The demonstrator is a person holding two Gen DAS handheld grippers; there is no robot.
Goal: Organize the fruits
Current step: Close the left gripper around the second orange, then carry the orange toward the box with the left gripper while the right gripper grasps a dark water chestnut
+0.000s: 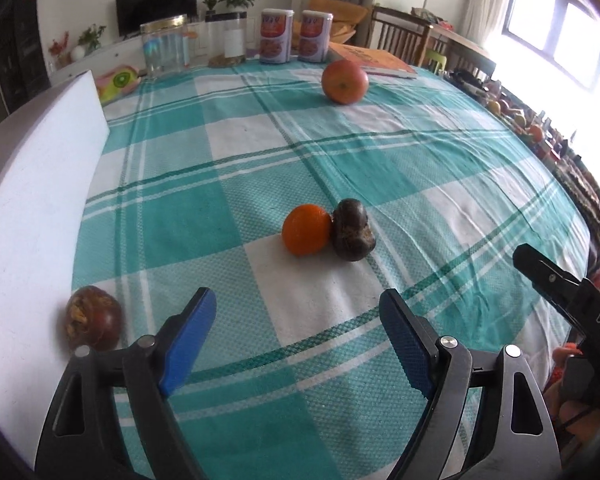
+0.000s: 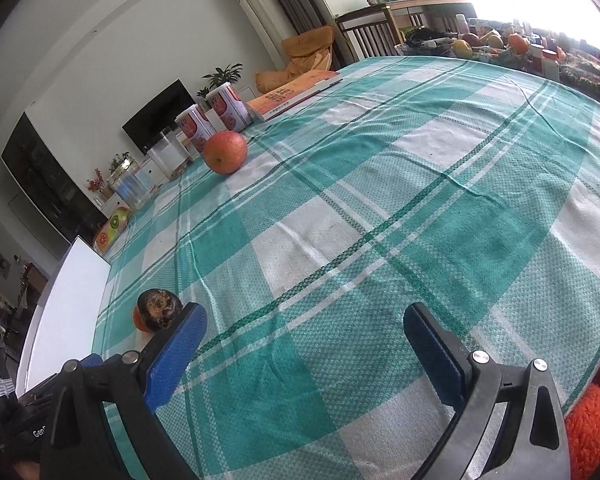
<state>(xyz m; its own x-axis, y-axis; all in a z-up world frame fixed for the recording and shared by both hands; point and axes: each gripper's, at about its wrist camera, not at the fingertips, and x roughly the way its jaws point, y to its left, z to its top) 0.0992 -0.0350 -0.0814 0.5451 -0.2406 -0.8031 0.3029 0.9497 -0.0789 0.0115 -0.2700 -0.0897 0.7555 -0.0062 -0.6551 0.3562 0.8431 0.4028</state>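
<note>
An orange (image 1: 306, 229) lies mid-table touching a dark wrinkled fruit (image 1: 353, 235). A red apple (image 1: 344, 81) sits farther back; it also shows in the right wrist view (image 2: 225, 151). A brownish-red damaged fruit (image 1: 93, 317) lies against a white board (image 1: 40, 200) at the left. My left gripper (image 1: 298, 320) is open and empty, above the cloth in front of the orange. My right gripper (image 2: 304, 322) is open and empty; the dark fruit (image 2: 158, 309) sits just past its left finger, hiding most of the orange (image 2: 139, 320).
A teal-and-white checked cloth (image 1: 380, 160) covers the table. At the back stand two printed canisters (image 1: 294, 36), clear jars (image 1: 166, 46), an orange book (image 1: 374, 60) and a fruit-print box (image 1: 118, 80). Cluttered items line the right edge (image 1: 540, 128). The right gripper's body shows in the left wrist view (image 1: 560, 284).
</note>
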